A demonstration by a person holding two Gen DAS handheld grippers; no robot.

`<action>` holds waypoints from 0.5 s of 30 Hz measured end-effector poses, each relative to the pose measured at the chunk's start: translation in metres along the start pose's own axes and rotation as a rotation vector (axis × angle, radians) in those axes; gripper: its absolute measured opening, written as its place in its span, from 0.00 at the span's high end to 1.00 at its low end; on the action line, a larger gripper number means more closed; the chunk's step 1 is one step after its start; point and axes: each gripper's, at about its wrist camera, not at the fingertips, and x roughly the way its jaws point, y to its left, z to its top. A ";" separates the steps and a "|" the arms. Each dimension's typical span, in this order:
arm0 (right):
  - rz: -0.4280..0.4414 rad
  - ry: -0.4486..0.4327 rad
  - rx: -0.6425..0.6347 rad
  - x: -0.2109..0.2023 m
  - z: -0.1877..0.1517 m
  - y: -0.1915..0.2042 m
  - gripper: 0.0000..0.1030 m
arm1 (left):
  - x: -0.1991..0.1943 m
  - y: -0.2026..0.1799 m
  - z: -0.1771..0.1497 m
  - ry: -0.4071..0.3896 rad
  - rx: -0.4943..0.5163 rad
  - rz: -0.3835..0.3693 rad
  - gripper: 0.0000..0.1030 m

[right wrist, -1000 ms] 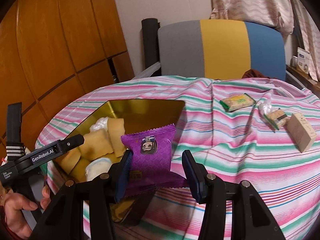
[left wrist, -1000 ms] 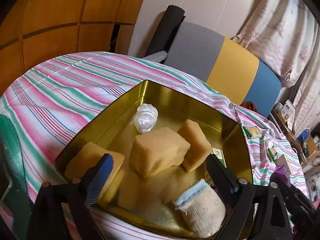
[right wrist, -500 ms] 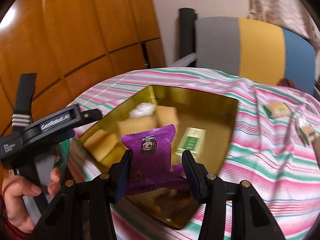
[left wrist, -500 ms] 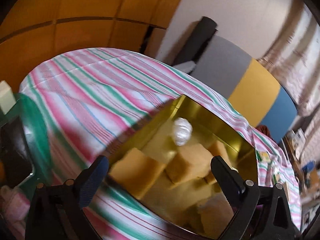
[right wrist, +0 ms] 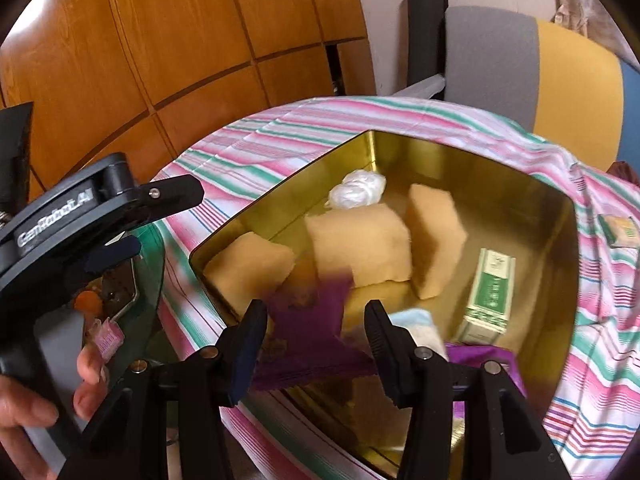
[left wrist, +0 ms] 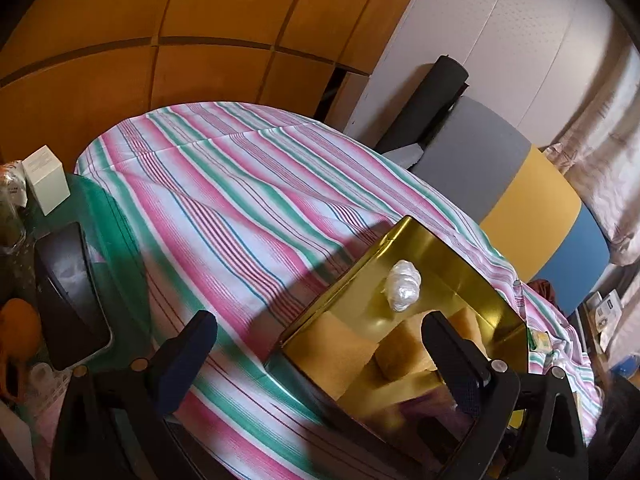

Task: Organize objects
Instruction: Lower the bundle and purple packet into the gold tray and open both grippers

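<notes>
A gold tin (right wrist: 472, 156) sits on the striped tablecloth (left wrist: 248, 200). It holds yellow sponges (right wrist: 360, 240), a white plastic wad (right wrist: 356, 190), a green box (right wrist: 490, 292), a pale cloth roll (right wrist: 420, 326) and a purple packet (right wrist: 484, 358). My right gripper (right wrist: 316, 340) is shut on another purple packet (right wrist: 312, 320), blurred, low over the tin's near side. My left gripper (left wrist: 320, 340) is open and empty, straddling the tin's (left wrist: 440, 246) left corner. From the right wrist the left gripper (right wrist: 168, 220) shows at the left, held by a hand (right wrist: 36, 404).
A green glass side table (left wrist: 104, 216) left of the cloth carries a black phone (left wrist: 68, 300) and a white box (left wrist: 44, 178). A grey, yellow and blue chair (left wrist: 520, 184) stands behind. A wrapped snack (right wrist: 620, 230) lies on the cloth right of the tin.
My left gripper has swung left, away from over the tin's contents. My right gripper has carried the purple packet from beside the tin to low over its inside.
</notes>
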 end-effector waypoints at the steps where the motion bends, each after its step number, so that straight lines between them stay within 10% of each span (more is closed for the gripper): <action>1: 0.002 0.010 0.006 0.003 0.001 0.000 0.50 | 0.000 0.000 -0.001 0.002 0.002 0.003 0.00; 15: -0.017 -0.060 0.076 -0.025 -0.007 -0.017 0.50 | 0.001 -0.007 -0.012 0.037 0.024 -0.014 0.00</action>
